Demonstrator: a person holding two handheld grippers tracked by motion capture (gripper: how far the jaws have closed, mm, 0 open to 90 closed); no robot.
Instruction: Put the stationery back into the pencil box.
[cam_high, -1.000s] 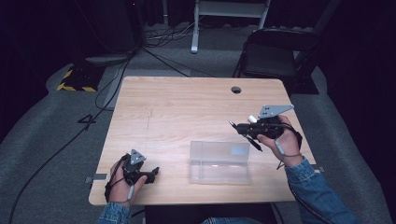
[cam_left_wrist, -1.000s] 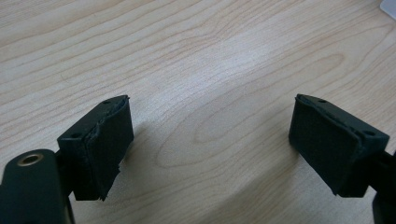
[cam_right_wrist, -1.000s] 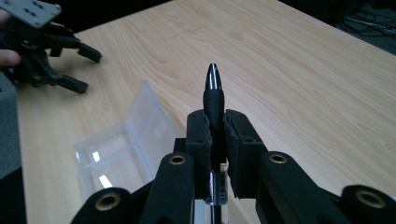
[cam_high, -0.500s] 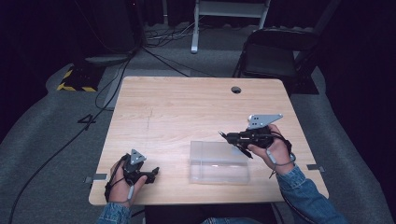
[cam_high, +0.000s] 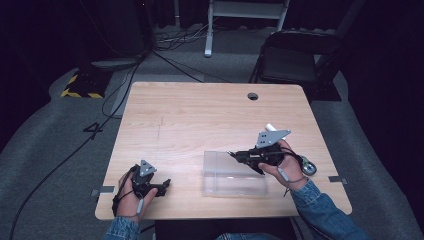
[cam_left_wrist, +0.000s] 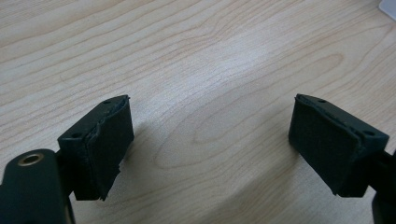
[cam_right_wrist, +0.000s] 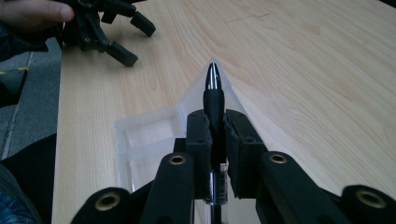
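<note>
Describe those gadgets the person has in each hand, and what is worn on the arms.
Each hand carries a black claw: the left claw and right claw each have two black arms with brass-coloured rivets, ending in flat black pads. A grey three-cornered plate sits on top of each. Both sleeves are blue denim.

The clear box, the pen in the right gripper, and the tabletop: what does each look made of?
Clear box: probably thin transparent plastic, glossy; the wood grain shows through its walls. Pen: likely black plastic barrel, matte, with a shiny metallic-looking tip that catches light. Table: pale wood or wood-look laminate, smooth, with printed-looking grain; which of the two I cannot tell.
</note>
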